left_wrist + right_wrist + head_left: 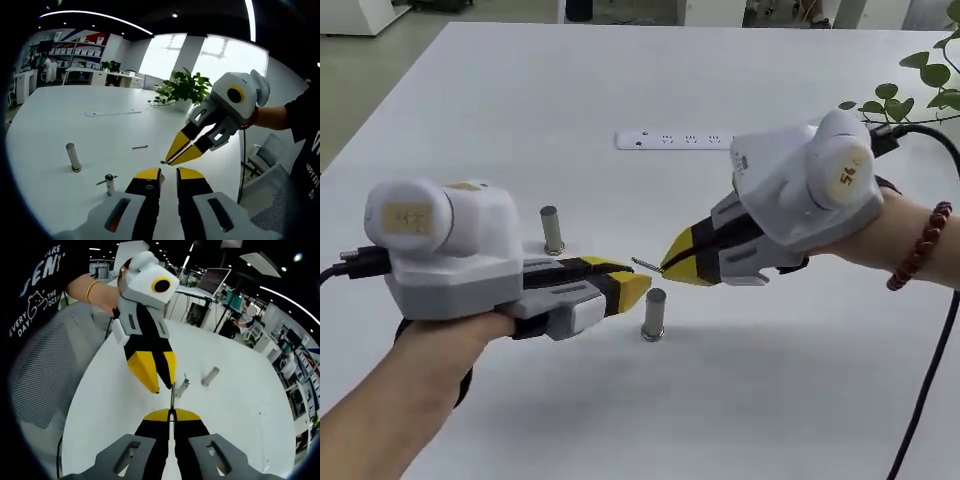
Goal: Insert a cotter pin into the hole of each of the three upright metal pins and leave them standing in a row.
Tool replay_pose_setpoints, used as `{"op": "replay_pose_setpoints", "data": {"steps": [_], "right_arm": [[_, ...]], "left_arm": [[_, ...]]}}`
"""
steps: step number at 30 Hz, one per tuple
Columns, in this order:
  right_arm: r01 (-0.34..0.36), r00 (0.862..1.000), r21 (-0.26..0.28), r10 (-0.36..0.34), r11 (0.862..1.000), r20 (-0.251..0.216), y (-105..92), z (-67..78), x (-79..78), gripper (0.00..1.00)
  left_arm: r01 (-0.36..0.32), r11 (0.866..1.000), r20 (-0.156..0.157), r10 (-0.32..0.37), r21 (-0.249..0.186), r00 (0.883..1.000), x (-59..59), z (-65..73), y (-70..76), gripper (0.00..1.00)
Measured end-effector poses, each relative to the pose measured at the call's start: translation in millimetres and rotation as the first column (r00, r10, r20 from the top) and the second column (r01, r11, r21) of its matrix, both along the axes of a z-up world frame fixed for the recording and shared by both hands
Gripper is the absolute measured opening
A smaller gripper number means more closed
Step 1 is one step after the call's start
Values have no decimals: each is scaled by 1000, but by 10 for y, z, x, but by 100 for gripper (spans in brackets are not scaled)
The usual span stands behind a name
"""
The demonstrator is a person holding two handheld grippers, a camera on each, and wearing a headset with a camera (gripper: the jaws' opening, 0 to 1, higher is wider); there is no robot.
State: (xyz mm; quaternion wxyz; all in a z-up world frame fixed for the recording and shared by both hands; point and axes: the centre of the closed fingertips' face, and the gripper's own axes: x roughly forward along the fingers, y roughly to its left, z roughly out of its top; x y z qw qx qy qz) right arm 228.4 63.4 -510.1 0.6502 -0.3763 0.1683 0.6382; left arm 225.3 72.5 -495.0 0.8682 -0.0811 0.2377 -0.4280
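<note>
Two upright metal pins stand on the white table (520, 90): a bare one (552, 230) (73, 156) (210, 376) further back, and a nearer one (654, 314) (109, 183) (182, 386) with a cotter pin through its top. My right gripper (670, 263) (171, 414) is shut on a cotter pin (642, 263) (172, 397) that sticks out of its tips. Its point reaches the tips of my left gripper (632, 285) (168, 172), whose jaws stand slightly open and hold nothing. Both grippers hover above the nearer pin. A loose cotter pin (140, 147) lies on the table.
A white power strip (675, 139) (112, 112) lies further back on the table. A potted plant (915, 85) (182, 87) stands at the far right edge. A black cable (930, 380) hangs from the right gripper.
</note>
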Motion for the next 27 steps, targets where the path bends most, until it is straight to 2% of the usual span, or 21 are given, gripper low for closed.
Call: {"op": "replay_pose_setpoints", "data": {"steps": [13, 18, 27], "right_arm": [[-59, 997, -13, 60, 998, 43, 38, 24, -76, 0], [-66, 996, -14, 66, 998, 52, 55, 32, -76, 0], [-68, 996, -18, 69, 998, 58, 63, 25, -75, 0]], "left_arm": [[-5, 1000, -13, 5, -20, 1000, -3, 16, -16, 5], [-2, 1000, -14, 1, -21, 1000, -8, 19, -20, 3], [-4, 999, -34, 3, -33, 999, -13, 10, -16, 0]]}}
